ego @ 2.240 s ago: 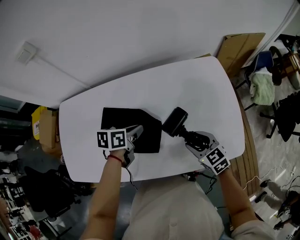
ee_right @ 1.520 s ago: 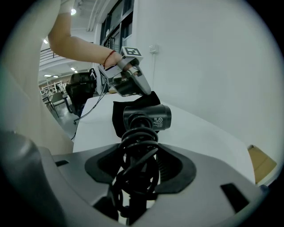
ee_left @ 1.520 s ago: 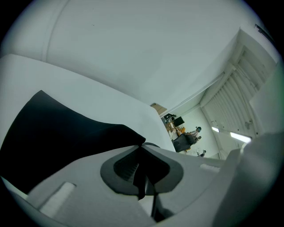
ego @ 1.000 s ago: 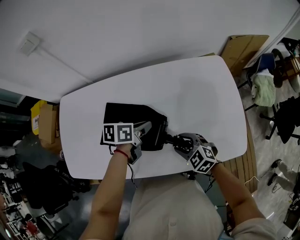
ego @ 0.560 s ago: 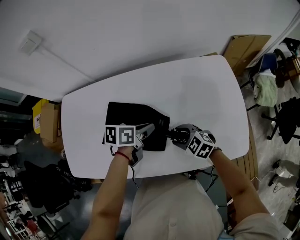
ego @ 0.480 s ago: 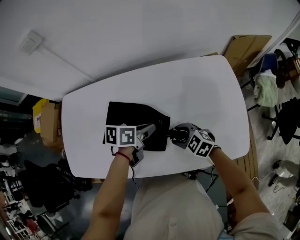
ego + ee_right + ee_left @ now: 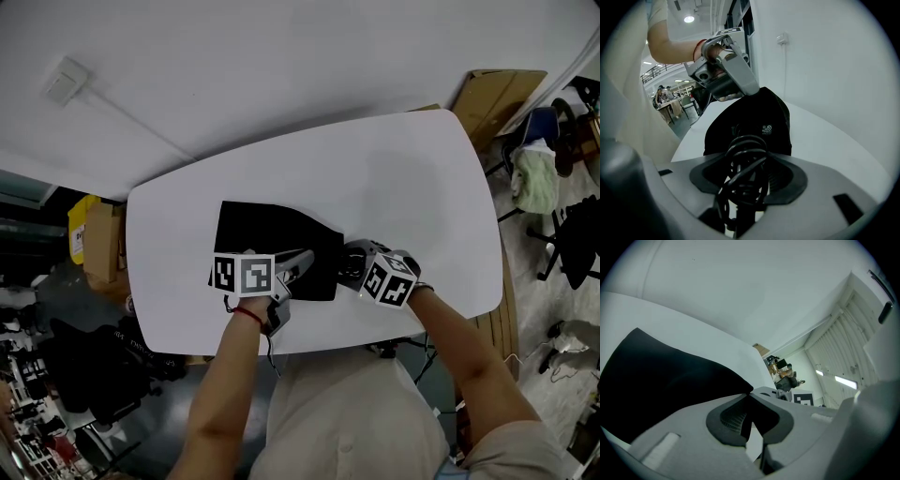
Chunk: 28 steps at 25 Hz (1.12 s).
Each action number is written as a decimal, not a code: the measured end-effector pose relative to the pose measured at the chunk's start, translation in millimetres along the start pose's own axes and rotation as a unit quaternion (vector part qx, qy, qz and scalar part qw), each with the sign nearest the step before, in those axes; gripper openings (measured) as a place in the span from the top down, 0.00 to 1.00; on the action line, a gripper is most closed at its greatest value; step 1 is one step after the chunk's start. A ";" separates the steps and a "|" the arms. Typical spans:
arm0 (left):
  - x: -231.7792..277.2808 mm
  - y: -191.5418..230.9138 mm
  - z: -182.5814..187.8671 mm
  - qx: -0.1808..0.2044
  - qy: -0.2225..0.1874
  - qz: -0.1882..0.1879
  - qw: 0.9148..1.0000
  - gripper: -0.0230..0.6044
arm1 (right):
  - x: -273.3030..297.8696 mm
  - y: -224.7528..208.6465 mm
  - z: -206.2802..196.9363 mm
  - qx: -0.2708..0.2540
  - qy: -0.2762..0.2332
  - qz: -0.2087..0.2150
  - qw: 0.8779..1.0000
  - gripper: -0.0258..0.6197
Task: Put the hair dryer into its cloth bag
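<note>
black cloth bag (image 7: 272,242), matt, soft weave; smooth white worktop (image 7: 412,178), faint sheen; coiled hair dryer cord (image 7: 746,161), probably slightly glossy rubbery plastic; left tool (image 7: 302,261) and right tool (image 7: 345,265), matt grey plastic.

White table (image 7: 412,178), rounded corners, fills middle of head view. White wall (image 7: 281,56) behind it. Small box (image 7: 66,82) on wall, upper left; thin conduit (image 7: 131,127) runs from it down toward table edge. Cardboard sheet (image 7: 492,94) leans at table's far right corner. Right of table: chair with pale green cloth (image 7: 532,180), black chair (image 7: 574,239) nearer. Wood slats (image 7: 497,314) under table's right edge. Left of table: yellow item (image 7: 78,234), brown box (image 7: 101,255) beside it, dark chair (image 7: 89,370) below. Right gripper view: ceiling lamp (image 7: 689,19), people seated far off (image 7: 665,96).
</note>
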<state>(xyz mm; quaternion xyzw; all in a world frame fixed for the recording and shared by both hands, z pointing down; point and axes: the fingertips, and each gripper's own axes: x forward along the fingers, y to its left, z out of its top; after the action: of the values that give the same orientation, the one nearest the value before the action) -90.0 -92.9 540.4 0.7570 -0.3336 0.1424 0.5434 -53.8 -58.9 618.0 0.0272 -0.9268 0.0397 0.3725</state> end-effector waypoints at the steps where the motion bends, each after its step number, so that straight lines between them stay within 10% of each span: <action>1: -0.7 -0.5 0.1 0.000 -0.001 -0.001 1.000 0.93 | 2.7 0.2 2.1 0.000 -0.001 0.000 1.000 0.59; 28: -7.2 3.2 -12.5 -0.006 0.000 -0.010 1.000 0.93 | 48.9 7.9 20.5 -0.020 0.005 -0.021 1.000 0.58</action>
<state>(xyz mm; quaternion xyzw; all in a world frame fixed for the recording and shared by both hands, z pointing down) -95.6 -79.5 543.3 0.7573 -0.3270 0.1348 0.5491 -103.8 -53.9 636.8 0.0391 -0.9247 0.0134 0.3785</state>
